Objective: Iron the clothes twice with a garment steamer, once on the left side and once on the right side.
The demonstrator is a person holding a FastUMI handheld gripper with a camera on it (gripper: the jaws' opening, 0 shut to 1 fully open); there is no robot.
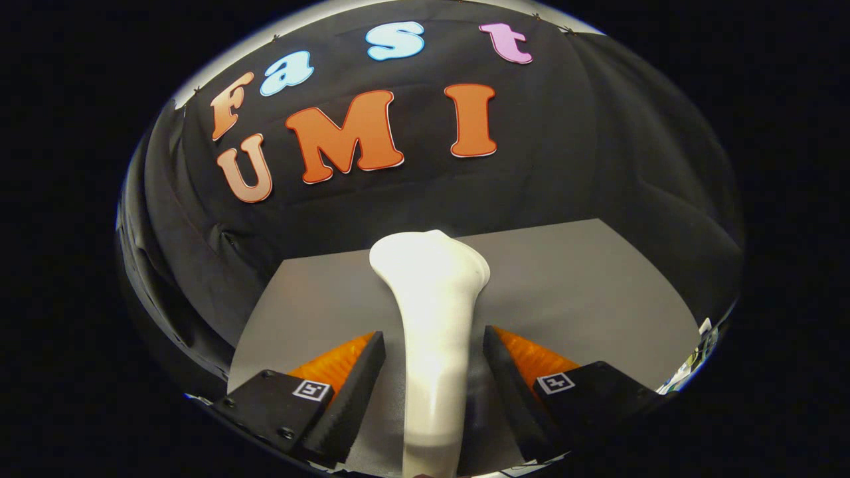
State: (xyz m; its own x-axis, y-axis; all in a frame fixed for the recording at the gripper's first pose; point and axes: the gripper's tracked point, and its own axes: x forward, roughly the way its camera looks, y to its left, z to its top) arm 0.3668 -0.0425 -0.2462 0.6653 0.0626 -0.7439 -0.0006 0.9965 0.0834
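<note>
Garment steamer, white, is laid on the grey table with its long axis running near to far between the fingers of the gripper, whose jaws are held apart and clear of the handle, head farthest.

A plain grey worktop lay flat; its far edge met the black cloth wall, which hung in folds behind it and wrapped round both side edges.
</note>
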